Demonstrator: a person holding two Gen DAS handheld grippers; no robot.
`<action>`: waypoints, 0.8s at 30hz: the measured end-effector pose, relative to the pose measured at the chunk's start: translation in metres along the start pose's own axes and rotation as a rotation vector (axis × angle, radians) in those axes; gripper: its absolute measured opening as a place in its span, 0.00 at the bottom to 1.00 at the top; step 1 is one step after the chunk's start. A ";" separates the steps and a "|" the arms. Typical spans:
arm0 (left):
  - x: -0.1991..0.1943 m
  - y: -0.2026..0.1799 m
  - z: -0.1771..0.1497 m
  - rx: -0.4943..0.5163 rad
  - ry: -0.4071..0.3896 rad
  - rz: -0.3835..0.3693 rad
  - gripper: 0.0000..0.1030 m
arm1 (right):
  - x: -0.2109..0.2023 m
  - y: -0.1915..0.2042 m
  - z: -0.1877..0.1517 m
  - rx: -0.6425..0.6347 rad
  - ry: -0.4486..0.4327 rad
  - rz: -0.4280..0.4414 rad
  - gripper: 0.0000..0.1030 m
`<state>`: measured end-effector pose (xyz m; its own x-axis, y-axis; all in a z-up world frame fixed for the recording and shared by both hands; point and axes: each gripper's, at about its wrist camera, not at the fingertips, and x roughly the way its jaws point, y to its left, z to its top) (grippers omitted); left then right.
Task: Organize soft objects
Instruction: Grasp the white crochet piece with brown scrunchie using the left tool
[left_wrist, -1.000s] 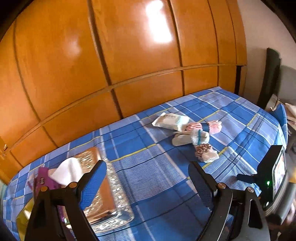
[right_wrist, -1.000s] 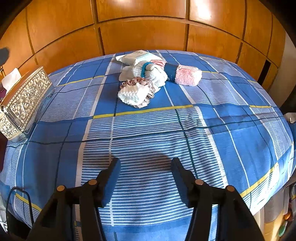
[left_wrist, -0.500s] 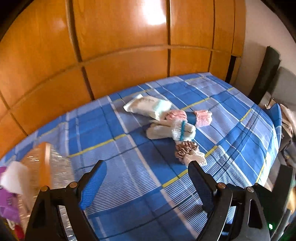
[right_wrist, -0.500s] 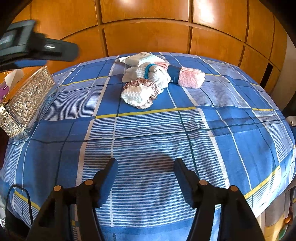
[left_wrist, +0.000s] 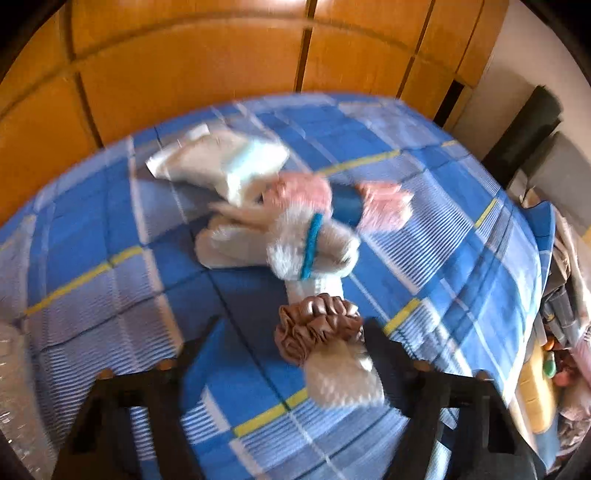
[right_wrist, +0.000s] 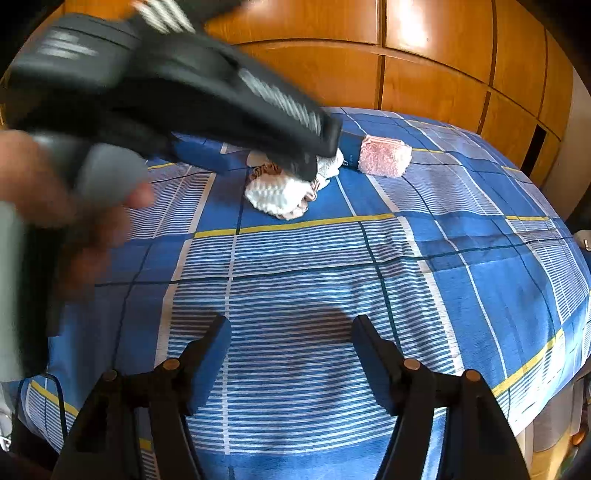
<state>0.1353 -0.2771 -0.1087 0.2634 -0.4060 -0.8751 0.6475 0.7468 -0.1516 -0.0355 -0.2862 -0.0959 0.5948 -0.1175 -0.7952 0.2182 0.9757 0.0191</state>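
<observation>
Clearly the left gripper (left_wrist: 284, 354), jaws closing, has the white sock with its brown scrunchie (left_wrist: 325, 343) between them, hugging the right finger; the right gripper (right_wrist: 291, 350), opening and empty, hangs well nearer.

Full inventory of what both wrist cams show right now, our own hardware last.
scrunchie: 1, brown satin, around a white knit item, between the left fingers
white knit item: 1, white, nearest of the pile
fluffy white item: 1, white with teal band, mid pile
pink fuzzy item: 1, pink with dark blue middle, right of the pile
wipes pack: 1, white and pale blue, far end of the pile
tablecloth: 1, blue plaid with yellow lines
wooden panels: orange-brown, behind
left gripper: black, jaws closing, pads not yet pressing the scrunchie
right gripper: black, jaws opening, nothing between them
hand: 1, on the left gripper's handle
</observation>
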 end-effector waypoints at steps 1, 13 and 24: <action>0.008 0.003 -0.001 -0.019 0.028 -0.052 0.48 | 0.000 0.000 0.000 -0.001 0.000 0.001 0.68; -0.040 0.030 -0.077 0.050 -0.063 -0.026 0.36 | -0.002 0.004 -0.001 -0.014 0.006 0.003 0.68; -0.045 0.037 -0.112 0.078 -0.118 0.028 0.37 | -0.006 -0.014 0.013 0.023 0.086 0.046 0.57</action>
<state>0.0673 -0.1719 -0.1261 0.3613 -0.4484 -0.8176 0.6915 0.7171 -0.0877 -0.0322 -0.3013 -0.0831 0.5365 -0.0557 -0.8421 0.2104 0.9751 0.0695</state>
